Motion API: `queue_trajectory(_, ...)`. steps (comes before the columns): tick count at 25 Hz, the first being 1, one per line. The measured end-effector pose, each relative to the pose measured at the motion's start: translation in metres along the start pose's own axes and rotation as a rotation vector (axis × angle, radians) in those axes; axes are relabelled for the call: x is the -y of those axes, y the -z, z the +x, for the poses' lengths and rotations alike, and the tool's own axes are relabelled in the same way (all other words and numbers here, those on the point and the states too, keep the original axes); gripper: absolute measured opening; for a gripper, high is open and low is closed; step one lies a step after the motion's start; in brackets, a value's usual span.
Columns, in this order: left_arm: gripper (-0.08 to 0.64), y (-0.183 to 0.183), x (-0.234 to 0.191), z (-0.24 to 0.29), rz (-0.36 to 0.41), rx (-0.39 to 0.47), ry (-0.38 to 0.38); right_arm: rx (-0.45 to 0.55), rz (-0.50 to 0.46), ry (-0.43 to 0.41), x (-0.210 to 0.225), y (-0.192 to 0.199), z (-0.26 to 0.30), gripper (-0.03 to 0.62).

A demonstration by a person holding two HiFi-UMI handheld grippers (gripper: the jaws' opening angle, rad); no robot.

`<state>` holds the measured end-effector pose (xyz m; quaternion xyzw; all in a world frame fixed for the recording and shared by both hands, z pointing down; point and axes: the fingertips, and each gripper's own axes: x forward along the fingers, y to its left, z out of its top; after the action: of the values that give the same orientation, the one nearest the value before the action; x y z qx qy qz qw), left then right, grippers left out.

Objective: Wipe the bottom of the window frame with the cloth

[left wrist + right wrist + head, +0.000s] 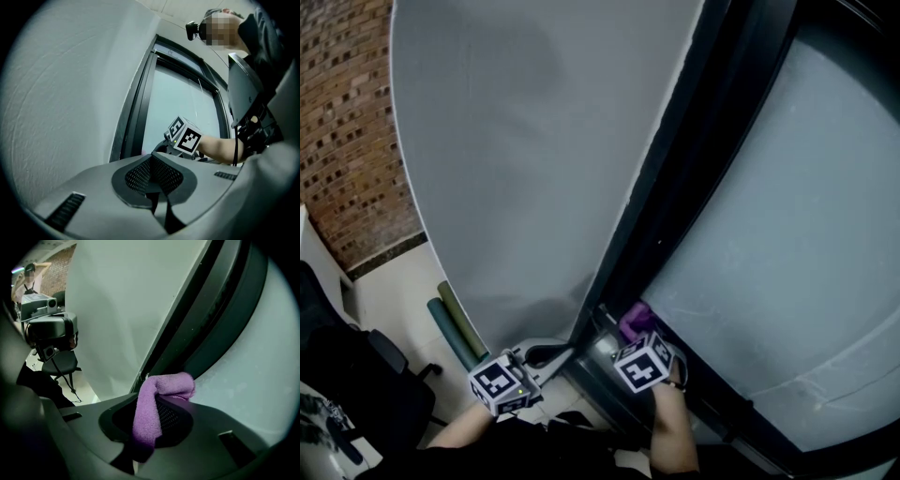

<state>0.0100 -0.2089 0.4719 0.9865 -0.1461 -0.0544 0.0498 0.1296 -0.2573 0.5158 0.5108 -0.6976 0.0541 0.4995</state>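
Note:
A purple cloth (151, 411) is folded over the pads of my right gripper (157, 386), which is shut on it. In the head view the cloth (635, 319) sits at the low corner of the dark window frame (675, 187), right beside the frosted glass (787, 244), with the right gripper (630, 332) behind it. My left gripper (546, 355) hangs left of the frame, before the white wall panel (525, 141). In its own view the left gripper (152, 158) has its jaws shut with nothing in them. The right gripper's marker cube (185, 136) shows just beyond.
A brick wall (342, 122) stands at the far left. Below it are a black office chair (389, 370) and two green rolled items (455, 328) leaning by the wall panel. The frame's bottom rail (727, 422) runs off to the right under the glass.

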Motion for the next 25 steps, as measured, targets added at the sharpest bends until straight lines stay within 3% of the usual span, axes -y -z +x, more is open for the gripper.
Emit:
queue_trajectory(7, 0.003, 0.001, 0.000, -0.001, 0.006, -0.021, 0.023, 0.128, 0.154, -0.082, -0.016, 0.010, -0.002, 0.078)
queue_trajectory(12, 0.003, 0.002, 0.002, 0.001, 0.008, -0.030, 0.027, 0.276, 0.238, -0.240, -0.044, 0.011, -0.015, 0.078)
queue_trajectory(25, 0.003, -0.009, -0.001, 0.017, 0.023, 0.036, -0.011, 0.759, 0.260, -0.230, -0.042, 0.009, -0.086, 0.077)
